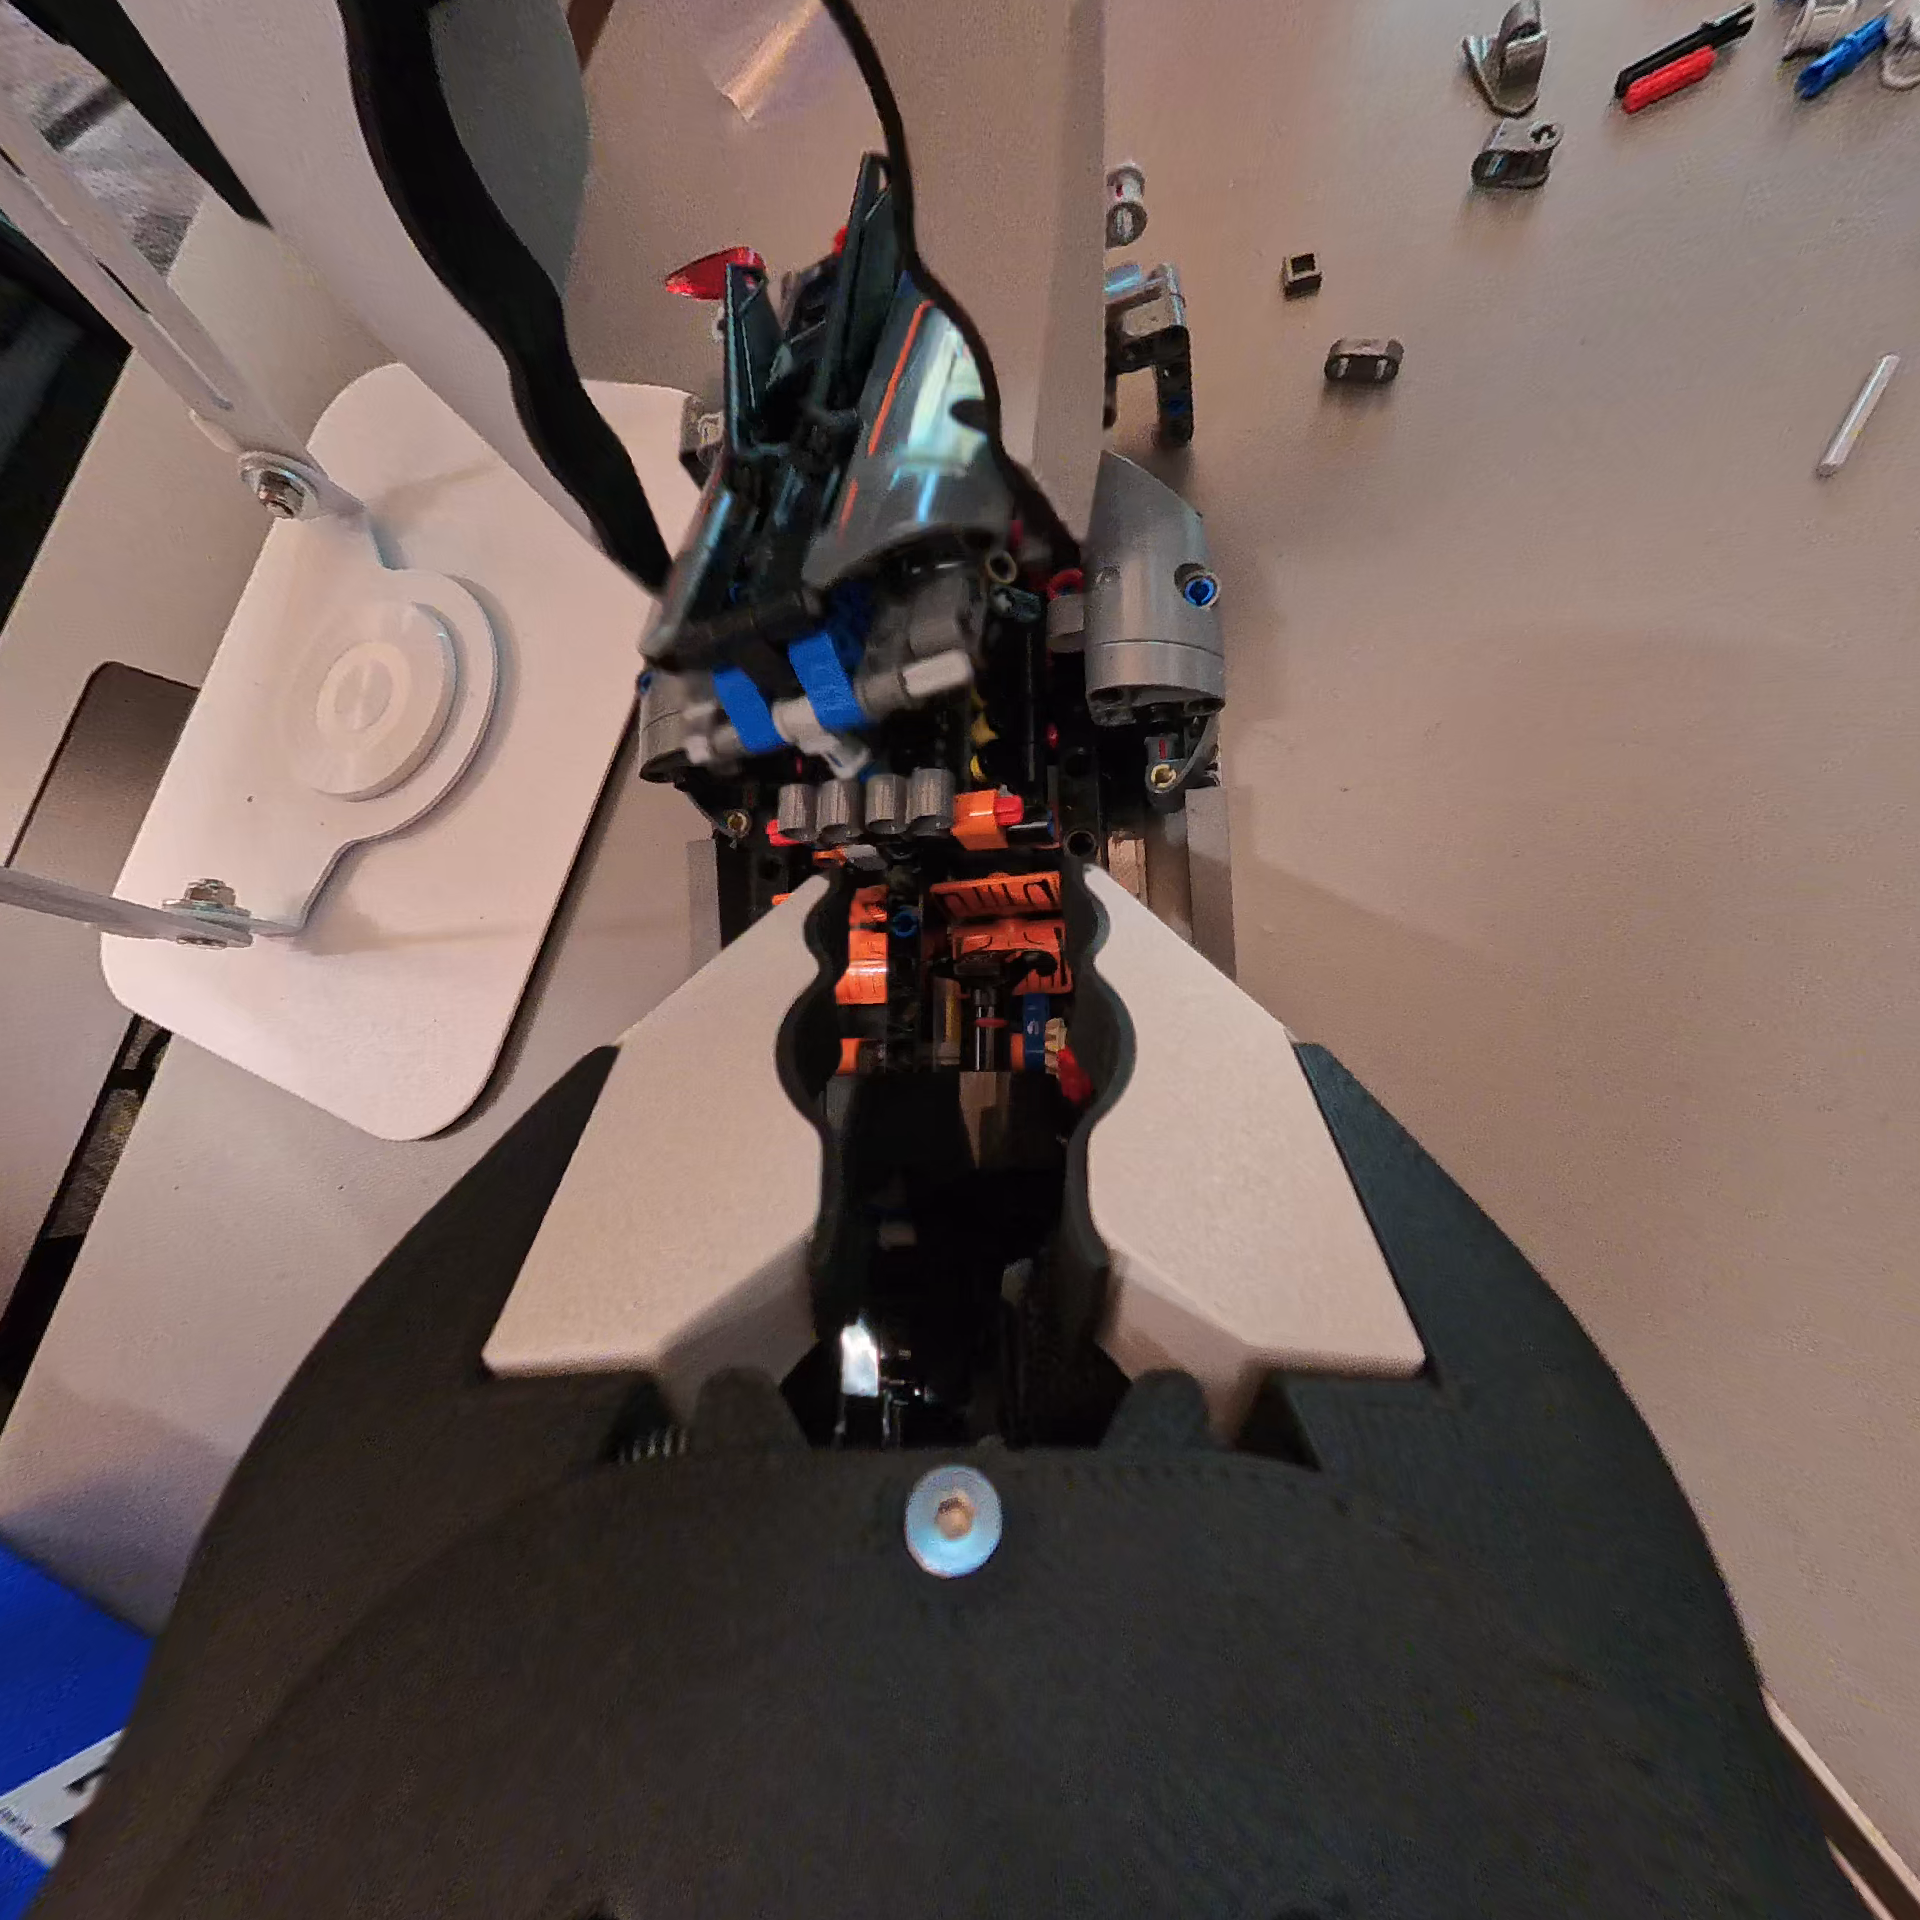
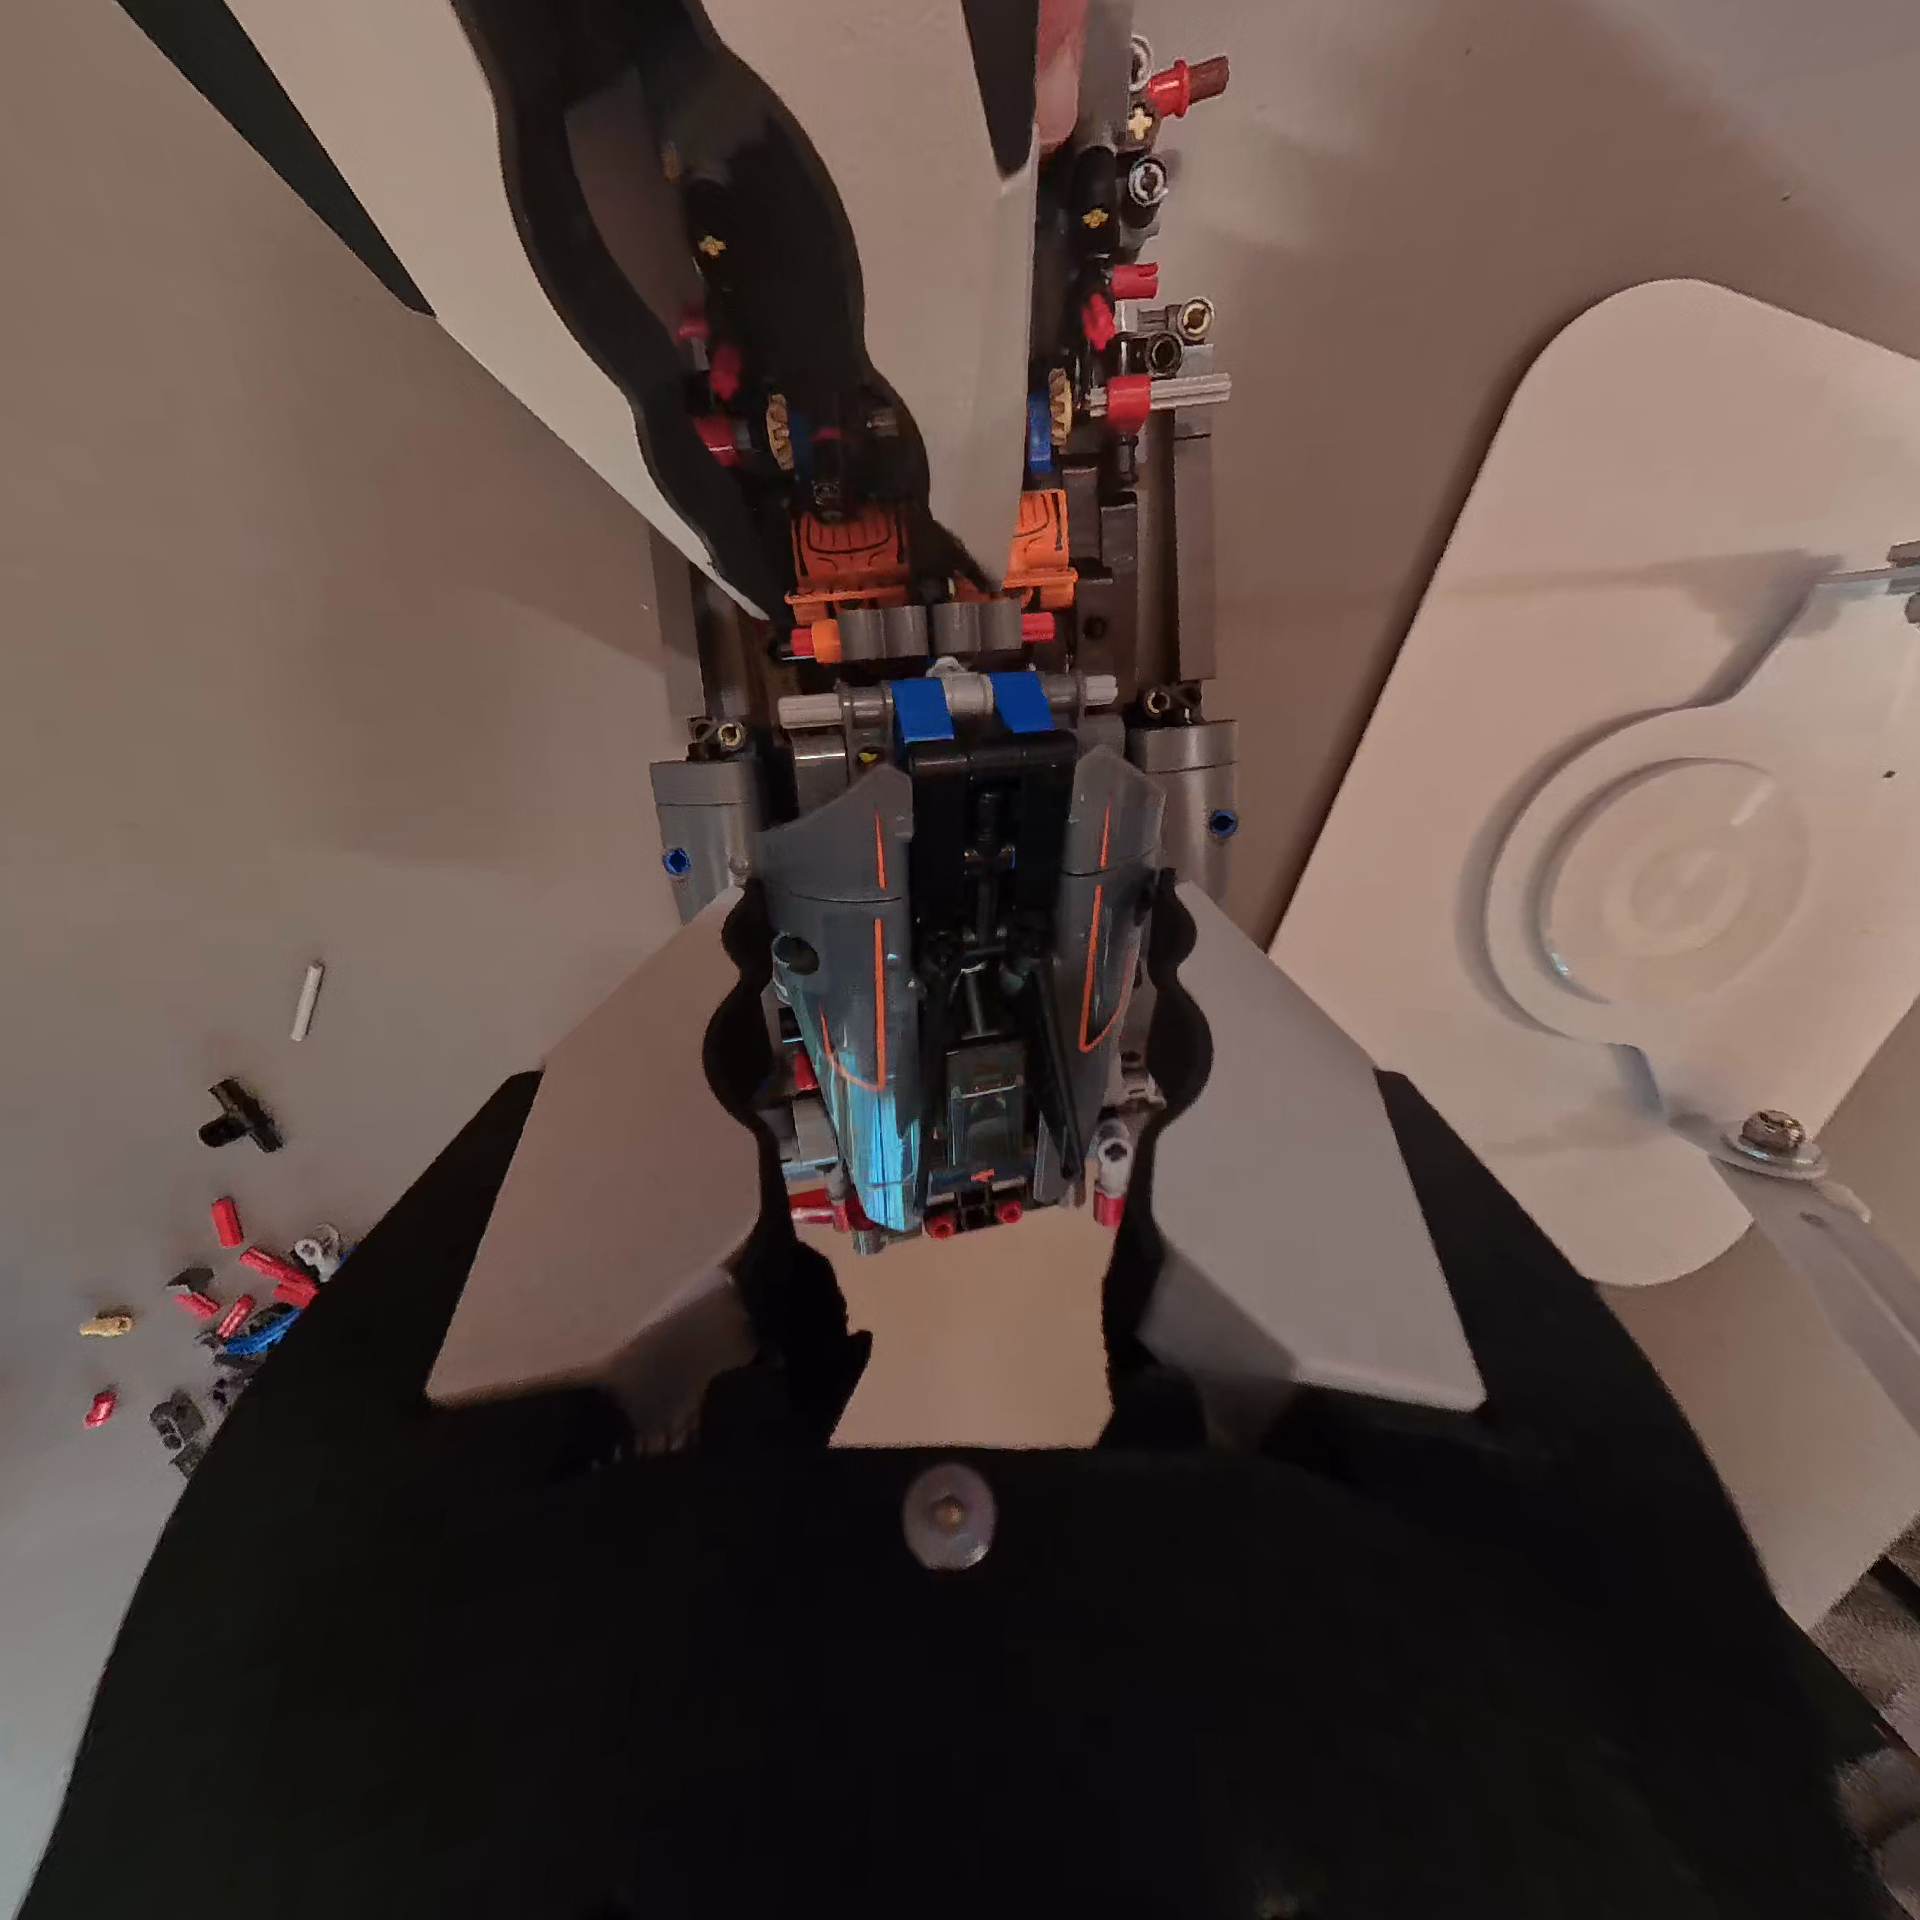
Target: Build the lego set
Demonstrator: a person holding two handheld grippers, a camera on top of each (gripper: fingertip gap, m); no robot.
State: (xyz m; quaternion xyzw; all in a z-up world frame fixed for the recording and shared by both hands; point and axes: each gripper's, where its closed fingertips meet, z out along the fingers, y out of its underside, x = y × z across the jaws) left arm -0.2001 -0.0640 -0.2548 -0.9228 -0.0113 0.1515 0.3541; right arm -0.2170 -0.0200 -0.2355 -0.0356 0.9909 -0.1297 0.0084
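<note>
A Lego model (image 1: 914,810) of black, grey and orange parts lies on the tan table (image 1: 1558,935). My left gripper (image 1: 956,904) is shut on its orange seat section (image 1: 1003,925). My right gripper (image 2: 956,904) is shut on the dark grey panel section with orange stripes (image 2: 842,935) at the other end, which looks tilted up on blue pieces (image 1: 821,675). The right gripper shows at the top of the left wrist view (image 1: 862,457). The left gripper shows at the top of the right wrist view (image 2: 883,566). The model's underside is hidden.
Loose parts lie at the far right in the left wrist view: grey connectors (image 1: 1507,73), a red piece (image 1: 1673,73), a pale axle (image 1: 1860,416). In the right wrist view, small parts (image 2: 239,1309) lie lower left. A white plate with metal brackets (image 1: 343,727) sits beside the model. Tip to tip, the grippers are about 6 cm apart. The pale axle (image 1: 1860,416) is about equally far from each gripper, around 15 cm. My right wrist view (image 2: 309,996) looks at it from another angle.
</note>
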